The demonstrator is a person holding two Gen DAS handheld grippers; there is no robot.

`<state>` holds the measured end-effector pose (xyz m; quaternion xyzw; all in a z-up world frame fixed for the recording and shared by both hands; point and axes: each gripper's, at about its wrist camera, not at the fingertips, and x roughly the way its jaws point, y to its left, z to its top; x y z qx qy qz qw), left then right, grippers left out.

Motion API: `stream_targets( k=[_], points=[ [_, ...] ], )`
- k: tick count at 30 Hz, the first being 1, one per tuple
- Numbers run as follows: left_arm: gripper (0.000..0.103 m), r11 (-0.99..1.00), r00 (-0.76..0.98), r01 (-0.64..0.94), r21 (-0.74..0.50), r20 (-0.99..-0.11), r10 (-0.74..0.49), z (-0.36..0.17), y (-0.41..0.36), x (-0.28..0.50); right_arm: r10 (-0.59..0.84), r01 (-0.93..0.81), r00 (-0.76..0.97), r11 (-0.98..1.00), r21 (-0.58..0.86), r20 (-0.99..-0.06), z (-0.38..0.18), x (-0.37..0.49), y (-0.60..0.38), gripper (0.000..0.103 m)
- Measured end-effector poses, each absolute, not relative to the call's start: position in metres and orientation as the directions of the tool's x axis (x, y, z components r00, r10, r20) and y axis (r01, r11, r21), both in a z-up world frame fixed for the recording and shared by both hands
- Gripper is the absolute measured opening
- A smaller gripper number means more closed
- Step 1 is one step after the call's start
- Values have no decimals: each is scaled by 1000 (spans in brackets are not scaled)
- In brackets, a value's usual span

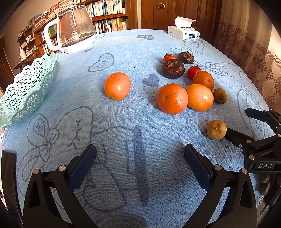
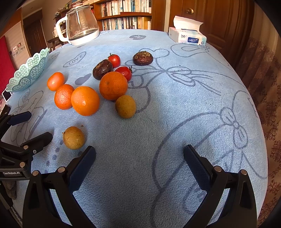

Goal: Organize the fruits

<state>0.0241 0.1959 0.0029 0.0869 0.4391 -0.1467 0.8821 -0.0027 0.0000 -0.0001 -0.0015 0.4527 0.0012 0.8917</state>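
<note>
At the far left edge of the surface [image 1: 123, 43] the mint basket [image 1: 26, 91] is sitting empty, while the left hand-held gripper [image 1: 140, 154] is hovering with jaws apart over bare cloth. The lone orange [image 1: 117, 86] and the clustered fruits [image 1: 186, 94] are lying rightward. The right hand-held gripper [image 2: 139, 154] is also gaping; nudging the round brown fruit [image 2: 73, 137] could send it rolling.

The mint basket [image 1: 26, 91] runs off the left edge; the bookshelf [image 2: 126, 15] spines are too small to read.
</note>
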Motion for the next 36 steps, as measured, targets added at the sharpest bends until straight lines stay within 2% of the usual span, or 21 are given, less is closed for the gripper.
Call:
stream_targets(
  k=[6, 13, 21, 29, 36],
  points=[
    [101, 944, 572, 329, 0, -796, -199, 6, 199, 24, 4, -5, 597, 1000, 2, -803, 3, -3, 0, 98],
    [101, 954, 626, 298, 43, -763, -160, 18, 210, 27, 17, -8, 631, 1000, 15, -776, 13, -10, -2, 98],
    [101, 968, 679, 246, 53, -722, -133, 35, 229, 41, 170, -2, 751, 967, 255, -638, 42, -23, -34, 98],
    [100, 966, 684, 245, 81, -721, -113, 33, 218, 72, 165, 17, 769, 961, 277, -618, 46, -24, -39, 98],
    [89, 959, 661, 270, 84, -740, -121, 25, 206, 96, 154, 28, 767, 961, 274, -622, 43, -24, -41, 98]
  ],
)
